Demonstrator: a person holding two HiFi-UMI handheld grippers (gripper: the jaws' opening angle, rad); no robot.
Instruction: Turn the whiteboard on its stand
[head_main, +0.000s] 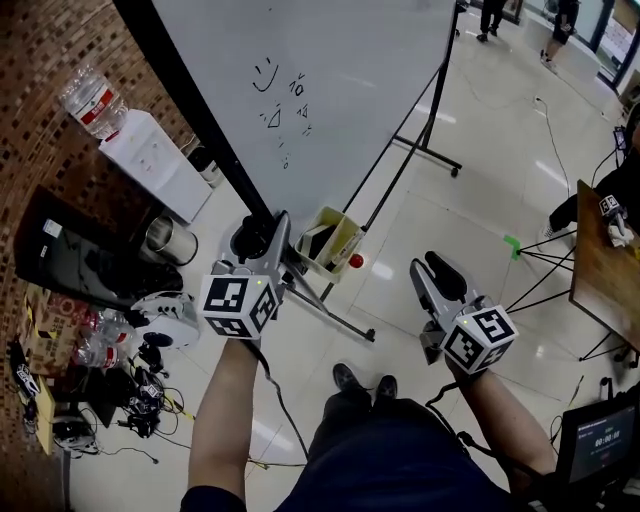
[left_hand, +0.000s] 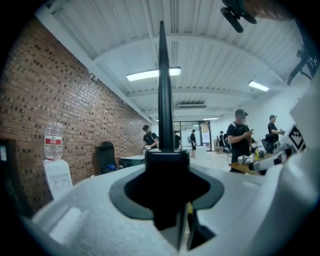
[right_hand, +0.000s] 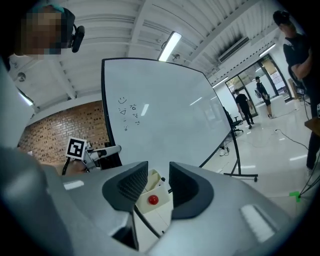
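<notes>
The whiteboard (head_main: 330, 70) stands tilted on its black wheeled stand (head_main: 437, 95), with small doodles near its lower left. My left gripper (head_main: 262, 235) is shut on the board's black frame edge (head_main: 190, 110) at the lower corner. In the left gripper view that frame edge (left_hand: 164, 90) rises straight up from between the jaws of the left gripper (left_hand: 167, 185). My right gripper (head_main: 435, 270) hangs open and holds nothing, to the right of the stand and apart from it. The right gripper (right_hand: 159, 182) looks at the whiteboard (right_hand: 165, 115) and the red knob (right_hand: 152, 199).
A white pen tray (head_main: 328, 240) with a red knob (head_main: 356, 261) hangs below the board. A water dispenser (head_main: 150, 150), a steel cup (head_main: 170, 240) and tangled cables crowd the left by the brick wall. A wooden table (head_main: 605, 260) and tripod legs stand at right.
</notes>
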